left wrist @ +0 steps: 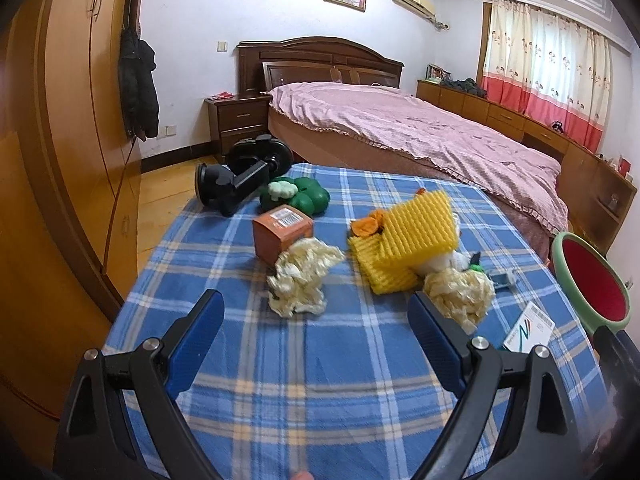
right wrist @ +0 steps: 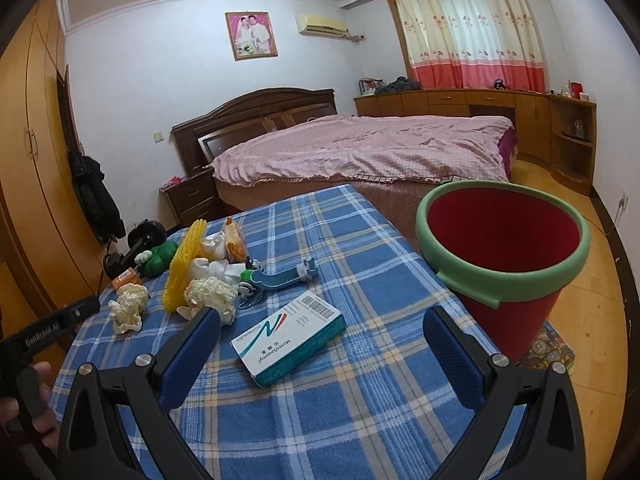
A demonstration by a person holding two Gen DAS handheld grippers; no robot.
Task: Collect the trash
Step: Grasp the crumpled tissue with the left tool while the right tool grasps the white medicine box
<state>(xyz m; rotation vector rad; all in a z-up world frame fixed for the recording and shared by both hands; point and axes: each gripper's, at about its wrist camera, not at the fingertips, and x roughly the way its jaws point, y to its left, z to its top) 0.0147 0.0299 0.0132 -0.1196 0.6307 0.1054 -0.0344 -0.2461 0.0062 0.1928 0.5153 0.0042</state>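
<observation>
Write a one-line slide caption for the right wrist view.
Open right gripper above a medicine box on the plaid tablecloth, red bin alongside.

A blue plaid cloth (left wrist: 304, 360) covers the table. Near its far left corner lies a black clamp device (left wrist: 236, 178), and just beside it a green clover toy (left wrist: 302, 196). A yellow ribbed box (left wrist: 404, 236) stands near the middle, tilted. Behind the table is a bed with a pink cover (right wrist: 360, 152), a dark nightstand (left wrist: 238, 118) beside it, and a framed wedding photo (right wrist: 251, 35) on the wall.
</observation>
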